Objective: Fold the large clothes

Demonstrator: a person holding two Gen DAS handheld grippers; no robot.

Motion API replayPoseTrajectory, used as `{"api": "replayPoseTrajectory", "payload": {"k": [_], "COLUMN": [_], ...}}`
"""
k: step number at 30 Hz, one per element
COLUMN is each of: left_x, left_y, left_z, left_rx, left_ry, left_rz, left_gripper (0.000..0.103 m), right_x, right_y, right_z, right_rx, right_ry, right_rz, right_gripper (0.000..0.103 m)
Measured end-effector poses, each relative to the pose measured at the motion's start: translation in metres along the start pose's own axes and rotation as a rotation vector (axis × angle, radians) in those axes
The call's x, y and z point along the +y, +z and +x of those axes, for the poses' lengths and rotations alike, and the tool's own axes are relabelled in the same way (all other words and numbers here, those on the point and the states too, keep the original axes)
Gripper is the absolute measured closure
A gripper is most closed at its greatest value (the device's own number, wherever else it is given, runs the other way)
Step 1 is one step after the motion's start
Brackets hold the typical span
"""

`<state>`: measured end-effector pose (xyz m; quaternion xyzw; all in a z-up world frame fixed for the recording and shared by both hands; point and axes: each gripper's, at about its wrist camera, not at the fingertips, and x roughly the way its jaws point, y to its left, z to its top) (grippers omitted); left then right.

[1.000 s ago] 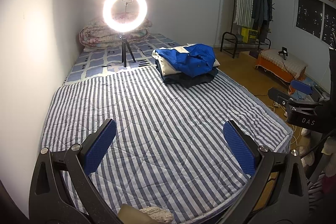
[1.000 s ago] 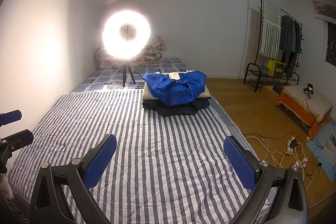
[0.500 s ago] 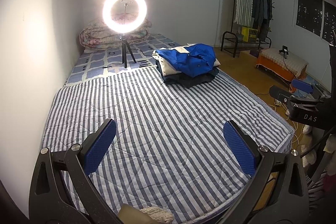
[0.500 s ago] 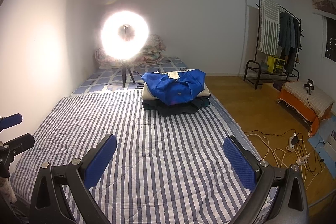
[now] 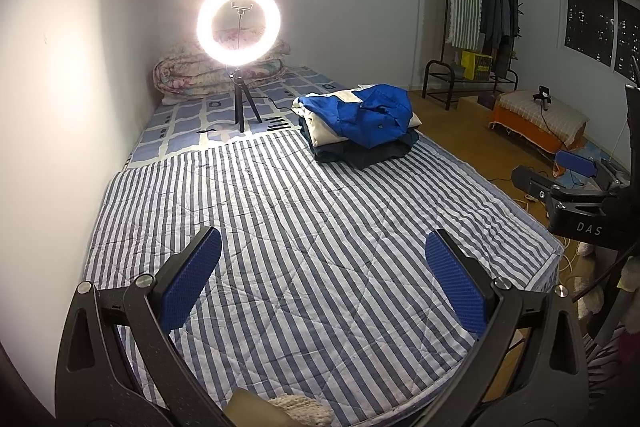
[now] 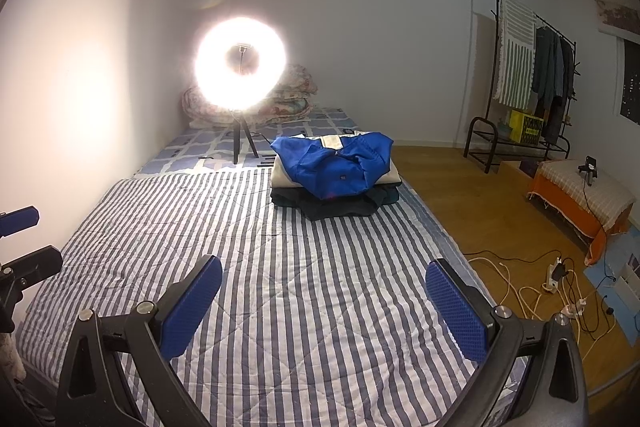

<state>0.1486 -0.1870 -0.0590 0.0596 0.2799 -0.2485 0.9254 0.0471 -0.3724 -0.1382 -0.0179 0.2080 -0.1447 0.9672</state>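
Observation:
A stack of folded clothes (image 5: pixel 360 125) lies on the far right part of the striped bed (image 5: pixel 280 227), with a blue and white jacket on top and dark garments under it. It also shows in the right wrist view (image 6: pixel 336 175). My left gripper (image 5: pixel 322 279) is open and empty above the bed's near end. My right gripper (image 6: pixel 324 301) is open and empty, also above the near end, far from the stack. The right gripper shows at the right edge of the left wrist view (image 5: pixel 576 179); the left one shows at the left edge of the right wrist view (image 6: pixel 20 247).
A lit ring light on a tripod (image 5: pixel 239 27) stands on the bed behind the stack, before rolled quilts (image 5: pixel 220 71). A white wall runs along the left. A clothes rack (image 6: pixel 528 83), an orange bench (image 6: pixel 580 195) and floor cables (image 6: pixel 552 291) are on the right.
Both grippers have drifted slightly; the right one shifted a little to the left and back. Both stay open and empty, and the clothes stack has not moved.

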Motion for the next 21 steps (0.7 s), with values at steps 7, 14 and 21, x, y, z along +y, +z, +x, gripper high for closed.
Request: {"api": "replayPoseTrajectory", "payload": {"k": [7,14,21], "left_x": [0.0002,-0.0039,-0.0044], "left_y": [0.0006,-0.0014,-0.0040], "left_z": [0.0001,-0.0016,-0.0029], "left_rx": [-0.002,-0.016,-0.026], "left_ry": [0.004,0.011,0.014], "left_rz": [0.015,0.035,0.039], "left_gripper": [0.000,0.000,0.000], "right_x": [0.0019,0.0045,0.0012], "right_y": [-0.0015,-0.0033,-0.0024], "right_z": [-0.0001,-0.0005,-0.0001], "right_rx": [0.003,0.003,0.007], "right_ry": [-0.001,-0.003,-0.006], "right_rz": [-0.009,-0.026,-0.010], "right_gripper": [0.000,0.000,0.000]}}
